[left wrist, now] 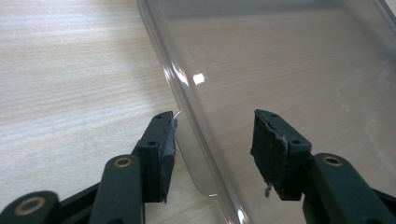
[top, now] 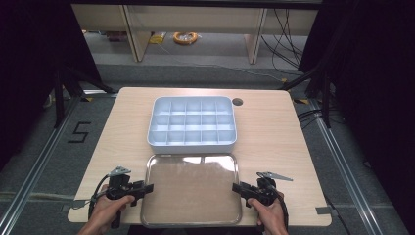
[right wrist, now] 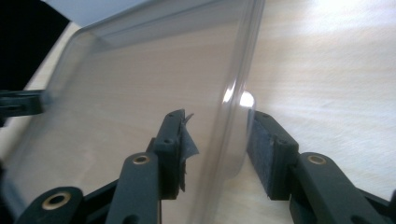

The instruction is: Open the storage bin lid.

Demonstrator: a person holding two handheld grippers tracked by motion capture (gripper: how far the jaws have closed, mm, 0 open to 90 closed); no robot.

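A clear plastic lid (top: pixel 191 191) lies flat on the near half of the wooden table, just in front of a white box (top: pixel 192 143) divided into several empty compartments. My left gripper (top: pixel 147 187) is at the lid's left edge and my right gripper (top: pixel 237 187) at its right edge, each held in a hand. In the left gripper view the jaws (left wrist: pixel 215 140) stand open astride the lid's rim (left wrist: pixel 187 116), which runs close to the left pad. In the right gripper view the jaws (right wrist: pixel 217 144) are open too, with the rim (right wrist: pixel 233 121) between them and a gap at each pad.
The table (top: pixel 274 137) has bare wood to the left and right of the box and lid. A round cable hole (top: pixel 237 102) sits behind the box at the right. Beyond the table are grey floor, shelf legs and loose cables.
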